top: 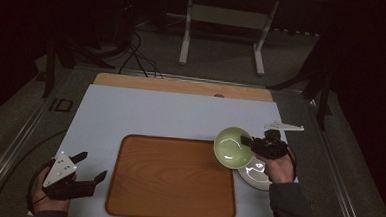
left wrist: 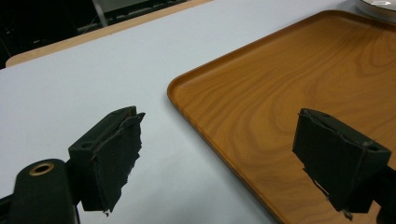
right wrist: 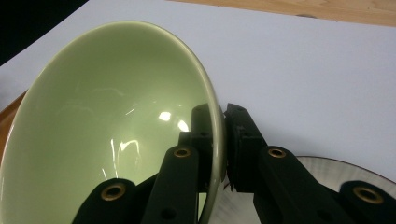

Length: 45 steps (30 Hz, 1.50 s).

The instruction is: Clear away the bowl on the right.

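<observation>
High view: the green bowl (top: 233, 147) is being held tilted above the tray's (top: 127, 185) right edge, its rim clamped between the jaws of the right gripper (top: 255, 144), over a plate (top: 257, 177). The left gripper (top: 90, 167) is being kept apart, jaws wide, beside the tray. With only the rim being pinched, the bowl could be swung loose and dropped onto the plate.

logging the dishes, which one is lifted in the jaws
The green bowl, clamped by its rim in the right gripper and tilted. The pale plate lies flat on the table beneath.
</observation>
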Tool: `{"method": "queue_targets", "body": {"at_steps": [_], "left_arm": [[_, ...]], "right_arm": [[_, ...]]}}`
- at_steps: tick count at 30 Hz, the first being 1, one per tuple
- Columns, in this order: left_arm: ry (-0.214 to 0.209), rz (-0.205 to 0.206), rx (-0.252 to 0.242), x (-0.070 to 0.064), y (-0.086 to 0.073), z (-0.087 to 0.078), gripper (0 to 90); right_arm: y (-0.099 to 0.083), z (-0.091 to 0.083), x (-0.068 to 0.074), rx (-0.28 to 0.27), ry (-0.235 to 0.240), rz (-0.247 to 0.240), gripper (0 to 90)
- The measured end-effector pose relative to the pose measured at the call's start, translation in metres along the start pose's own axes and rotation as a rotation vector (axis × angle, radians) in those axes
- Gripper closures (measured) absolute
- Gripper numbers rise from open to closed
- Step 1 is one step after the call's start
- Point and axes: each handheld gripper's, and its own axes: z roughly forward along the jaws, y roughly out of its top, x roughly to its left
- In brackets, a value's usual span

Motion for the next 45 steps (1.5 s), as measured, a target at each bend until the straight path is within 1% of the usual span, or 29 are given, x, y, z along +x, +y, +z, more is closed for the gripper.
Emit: {"method": "queue_targets", "body": {"at_steps": [7, 12, 13, 15, 22, 27, 31, 37, 45], "left_arm": [[0.0, 0.002, -0.001, 0.0, 0.0, 0.0, 15.1], [0.0, 0.002, -0.002, 0.0, 0.0, 0.0, 15.1], [0.0, 0.002, -0.001, 0.0, 0.0, 0.0, 15.1], [0.0, 0.003, -0.002, 0.0, 0.0, 0.0, 15.1], [0.0, 0.003, -0.003, 0.0, 0.0, -0.001, 15.1], [0.0, 0.003, -0.005, 0.0, 0.0, -0.001, 15.1], [0.0, 0.003, -0.006, 0.0, 0.0, -0.001, 15.1], [-0.001, 0.003, -0.005, 0.0, 0.0, -0.001, 15.1], [-0.001, 0.003, -0.006, 0.0, 0.0, -0.001, 15.1]], "right_arm": [[0.001, 0.006, 0.01, 0.007, 0.007, -0.02, 82.2], [0.002, 0.007, 0.014, 0.009, 0.012, -0.028, 82.1], [0.003, 0.007, 0.017, 0.005, 0.015, -0.034, 82.1], [0.003, 0.008, 0.019, 0.004, 0.017, -0.036, 82.1], [0.002, 0.013, 0.026, 0.013, 0.004, -0.051, 82.1], [0.001, 0.018, 0.033, 0.021, 0.011, -0.065, 82.1], [0.001, 0.021, 0.037, 0.019, 0.017, -0.07, 82.1], [0.0, 0.024, 0.041, 0.018, 0.016, -0.06, 82.1], [0.0, 0.028, 0.05, 0.017, 0.032, -0.077, 82.0]]}}
